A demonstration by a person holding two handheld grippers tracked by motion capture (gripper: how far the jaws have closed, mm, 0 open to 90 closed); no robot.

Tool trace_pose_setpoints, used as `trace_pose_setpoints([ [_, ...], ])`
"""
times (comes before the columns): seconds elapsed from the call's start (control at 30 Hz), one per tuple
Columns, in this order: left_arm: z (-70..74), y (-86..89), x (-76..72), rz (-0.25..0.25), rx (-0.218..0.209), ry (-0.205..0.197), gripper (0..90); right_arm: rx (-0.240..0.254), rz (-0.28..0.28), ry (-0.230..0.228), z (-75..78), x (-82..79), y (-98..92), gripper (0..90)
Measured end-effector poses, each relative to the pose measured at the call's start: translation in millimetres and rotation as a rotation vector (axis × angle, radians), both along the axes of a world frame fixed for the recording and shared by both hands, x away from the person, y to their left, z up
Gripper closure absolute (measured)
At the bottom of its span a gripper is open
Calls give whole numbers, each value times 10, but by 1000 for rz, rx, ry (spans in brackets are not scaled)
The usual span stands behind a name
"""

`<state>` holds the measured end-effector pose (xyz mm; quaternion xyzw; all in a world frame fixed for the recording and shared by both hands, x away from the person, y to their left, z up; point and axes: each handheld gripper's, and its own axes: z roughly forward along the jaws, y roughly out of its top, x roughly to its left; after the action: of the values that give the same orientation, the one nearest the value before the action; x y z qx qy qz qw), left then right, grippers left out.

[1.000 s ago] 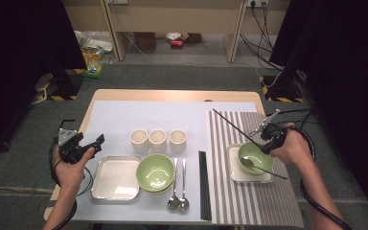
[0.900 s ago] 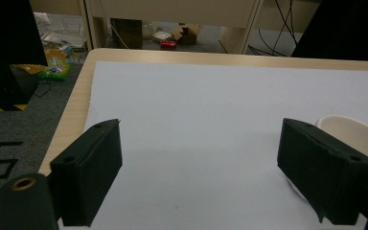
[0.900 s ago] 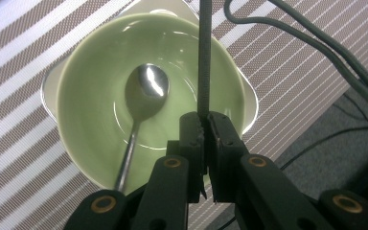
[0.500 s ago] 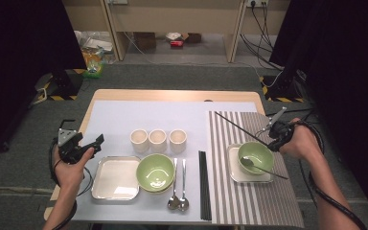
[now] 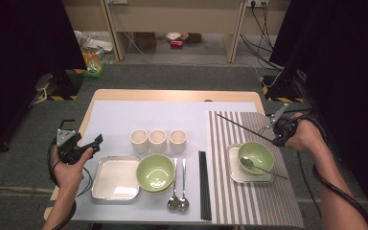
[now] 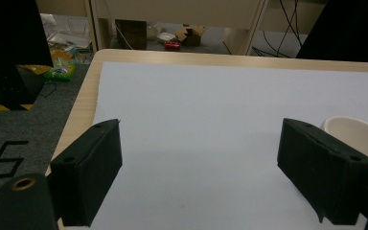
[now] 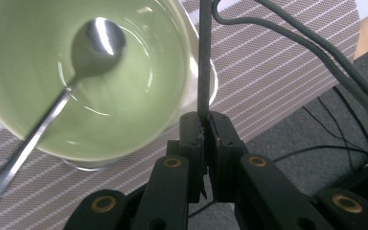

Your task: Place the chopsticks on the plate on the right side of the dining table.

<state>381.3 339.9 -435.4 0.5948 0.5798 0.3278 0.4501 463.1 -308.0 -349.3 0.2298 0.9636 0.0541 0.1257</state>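
Chopsticks lie at six o'clock on the table. Farther out, at three o'clock beside the green bowl, the right gripper has its fingers clamped on one chopstick. Left gripper at nine o'clock, fingers apart.

**Left jaws wide, right jaws pinched**

The left hand holds the left gripper level beside the table's near-left edge, jaws spread wide with nothing between them. The right hand holds the right gripper at the far right, forearm stretched forward, its jaws clamped tight on a thin dark chopstick.
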Motion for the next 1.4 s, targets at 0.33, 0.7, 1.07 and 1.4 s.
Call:
trace_pose_setpoints([
  [0.33,-7,19,-37,8,5,3,146,-39,141,-14,-28,146,-57,860],
  [0.7,-23,70,-84,28,8,7,146,-72,265,0,-140,251,-114,860],
  [1.07,-36,91,-118,40,11,14,147,-112,363,12,-248,354,-145,860],
  [1.4,-55,90,-121,41,16,17,148,-151,424,38,-358,376,-130,860],
])
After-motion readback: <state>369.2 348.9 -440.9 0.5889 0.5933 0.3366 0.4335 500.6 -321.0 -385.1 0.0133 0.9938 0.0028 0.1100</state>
